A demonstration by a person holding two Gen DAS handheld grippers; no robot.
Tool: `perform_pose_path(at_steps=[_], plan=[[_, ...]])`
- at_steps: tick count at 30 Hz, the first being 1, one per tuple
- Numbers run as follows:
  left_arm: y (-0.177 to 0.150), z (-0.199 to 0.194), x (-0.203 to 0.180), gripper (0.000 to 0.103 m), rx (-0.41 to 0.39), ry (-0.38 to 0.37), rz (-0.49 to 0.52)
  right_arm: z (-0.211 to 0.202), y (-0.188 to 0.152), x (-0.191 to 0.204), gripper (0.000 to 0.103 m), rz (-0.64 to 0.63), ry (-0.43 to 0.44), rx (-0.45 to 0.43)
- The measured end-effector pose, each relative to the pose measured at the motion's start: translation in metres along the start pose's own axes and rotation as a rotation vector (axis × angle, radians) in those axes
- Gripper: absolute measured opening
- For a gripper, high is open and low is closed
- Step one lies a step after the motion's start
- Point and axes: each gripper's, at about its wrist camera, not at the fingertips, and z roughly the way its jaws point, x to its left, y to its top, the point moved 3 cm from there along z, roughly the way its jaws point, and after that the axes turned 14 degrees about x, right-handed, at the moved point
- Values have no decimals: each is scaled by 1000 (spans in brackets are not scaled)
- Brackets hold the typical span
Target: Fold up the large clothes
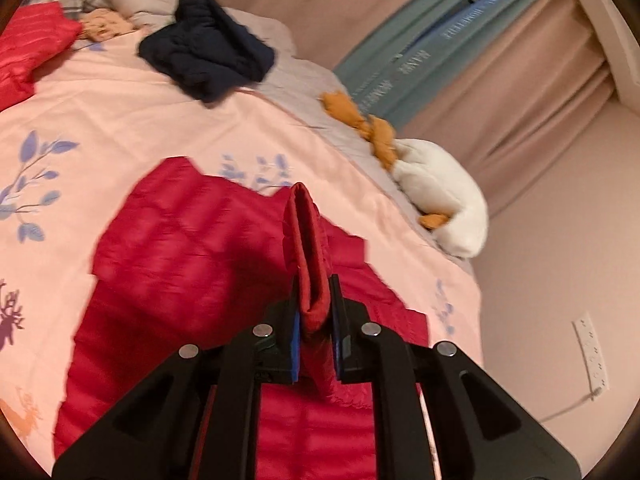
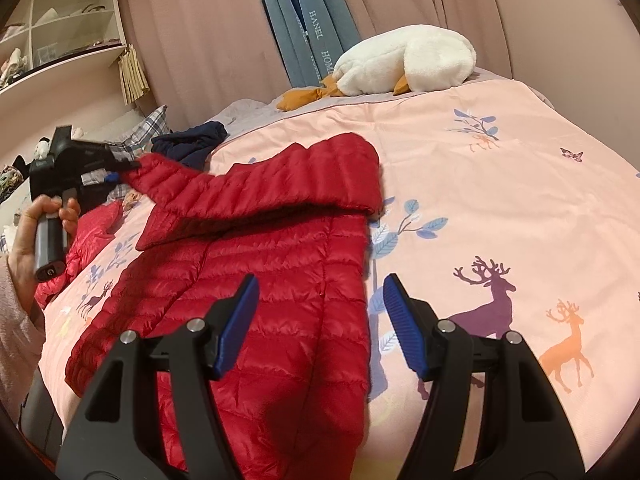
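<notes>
Jacket [image 2: 256, 280] lies spread on the bed [image 2: 500, 208], its sleeve [image 1: 310, 248] clamped in the left tool [image 1: 316, 316] at nine o'clock, while the right tool [image 2: 318, 312] hovers apart, empty, above its hem.

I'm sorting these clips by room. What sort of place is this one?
Most likely a bedroom at home: a bed with a pink deer-print quilt, a plaid pillow at its head, a white plush goose by the curtains, and clothes lying about.
</notes>
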Motion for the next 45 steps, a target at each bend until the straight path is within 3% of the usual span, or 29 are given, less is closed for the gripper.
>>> perform_pose_path(at_steps=[9, 16, 18, 20, 25, 31, 34, 36, 39, 45], plan=[[4, 19, 41, 12, 45, 130, -26, 5, 1, 5, 66, -9, -11, 14], [5, 48, 64, 15, 116, 280, 0, 10, 3, 14, 68, -33, -22, 31], [7, 51, 71, 18, 128, 293, 0, 10, 5, 17, 69, -44, -26, 34], [8, 51, 77, 31, 134, 321, -1, 10, 8, 19, 69, -57, -31, 35], [13, 32, 85, 38, 92, 379, 30, 10, 29, 19, 71, -98, -43, 40], [-1, 30, 46, 38, 126, 340, 230, 38, 85, 10, 71, -109, -68, 56], [-11, 42, 22, 38, 153, 334, 326, 64, 116, 8, 65, -82, -46, 76], [-18, 55, 7, 38, 174, 338, 391, 81, 134, 8, 57, -80, -69, 82], [-26, 75, -5, 38, 189, 384, 466, 111, 161, 6, 46, -65, -116, 97], [-27, 102, 0, 38, 229, 437, 521, 171, 200, 1, 39, -39, -191, 159]])
